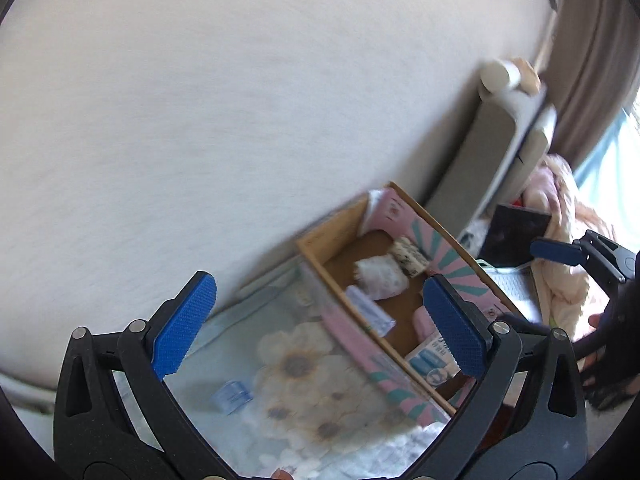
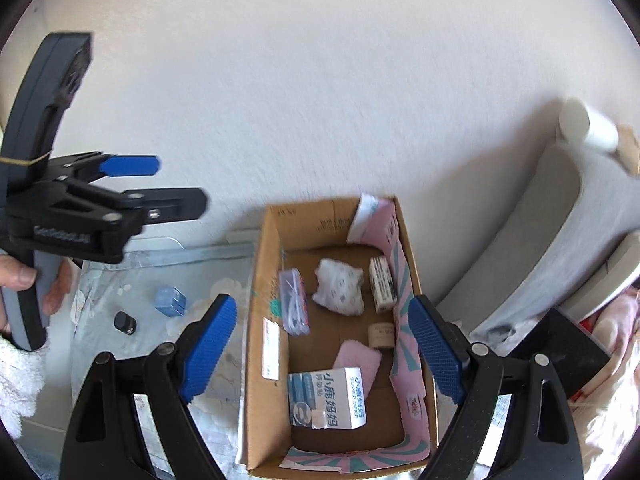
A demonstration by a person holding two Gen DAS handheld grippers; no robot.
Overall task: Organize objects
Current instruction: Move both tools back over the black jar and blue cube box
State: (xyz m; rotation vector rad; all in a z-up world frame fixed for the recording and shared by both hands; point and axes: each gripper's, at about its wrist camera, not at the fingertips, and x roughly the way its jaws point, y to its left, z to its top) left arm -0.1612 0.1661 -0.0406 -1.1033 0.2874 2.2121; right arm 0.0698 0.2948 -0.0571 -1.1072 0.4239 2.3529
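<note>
An open cardboard box (image 2: 260,280) with pink flaps stands on a floral cloth (image 2: 120,288). It holds a white and blue carton (image 2: 328,398), a crumpled white packet (image 2: 340,286), a clear pouch (image 2: 294,300), a pink pad (image 2: 358,360), a patterned block (image 2: 382,284) and a small roll (image 2: 380,334). A small blue box (image 2: 171,300) and a black cap (image 2: 125,322) lie on the cloth left of the box. My right gripper (image 2: 324,354) is open and empty above the box. My left gripper (image 1: 316,326) is open and empty over the cloth and the box (image 1: 316,240); the blue box (image 1: 232,396) lies below it. It also shows in the right wrist view (image 2: 176,184).
A white wall rises behind the box. A grey cushioned headboard (image 2: 540,248) with a white roll (image 2: 588,124) on top stands at the right. A black item (image 2: 560,348) and pink bedding (image 2: 612,360) lie beside it.
</note>
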